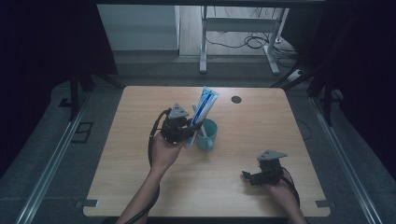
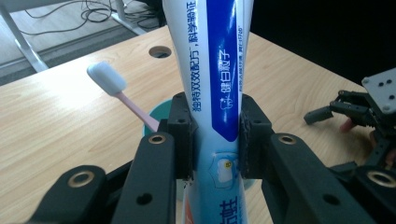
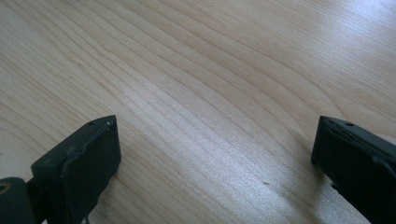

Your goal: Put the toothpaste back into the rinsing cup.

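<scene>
One toothbrush (image 2: 108,80) head shows clearly behind the clamped toothpaste tube (image 2: 215,84).

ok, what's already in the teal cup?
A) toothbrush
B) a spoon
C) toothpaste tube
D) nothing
A: the left gripper view shows a pink toothbrush with a white head leaning out of the cup, while the tube is clamped in the left gripper, which holds it above the cup.
</scene>
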A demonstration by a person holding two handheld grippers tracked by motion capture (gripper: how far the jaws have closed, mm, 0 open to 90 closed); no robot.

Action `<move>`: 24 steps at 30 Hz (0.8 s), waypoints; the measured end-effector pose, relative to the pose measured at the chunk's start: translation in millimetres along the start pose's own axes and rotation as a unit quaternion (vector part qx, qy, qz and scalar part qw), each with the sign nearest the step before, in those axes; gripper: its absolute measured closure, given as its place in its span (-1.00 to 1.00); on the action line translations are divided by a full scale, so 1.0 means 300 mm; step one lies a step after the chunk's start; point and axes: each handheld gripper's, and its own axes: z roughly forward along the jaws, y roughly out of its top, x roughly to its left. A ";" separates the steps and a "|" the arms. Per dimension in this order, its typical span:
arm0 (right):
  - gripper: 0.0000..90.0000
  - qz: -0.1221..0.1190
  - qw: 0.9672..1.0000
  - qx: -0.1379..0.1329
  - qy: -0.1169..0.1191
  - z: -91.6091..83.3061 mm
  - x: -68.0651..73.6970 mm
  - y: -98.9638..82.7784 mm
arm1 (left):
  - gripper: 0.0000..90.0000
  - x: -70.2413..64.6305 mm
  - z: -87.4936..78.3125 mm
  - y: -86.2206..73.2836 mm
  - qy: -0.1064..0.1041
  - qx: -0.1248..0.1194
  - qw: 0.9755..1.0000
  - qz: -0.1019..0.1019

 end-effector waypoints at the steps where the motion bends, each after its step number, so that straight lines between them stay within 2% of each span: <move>1: -0.98 0.000 1.000 0.000 0.000 0.000 0.000 0.000 | 0.58 0.000 0.000 0.000 0.000 0.000 1.000 0.000; 24: -0.98 -0.001 1.000 0.000 0.000 0.000 0.000 0.000 | 0.58 0.004 0.100 0.048 0.011 -0.027 1.000 -0.004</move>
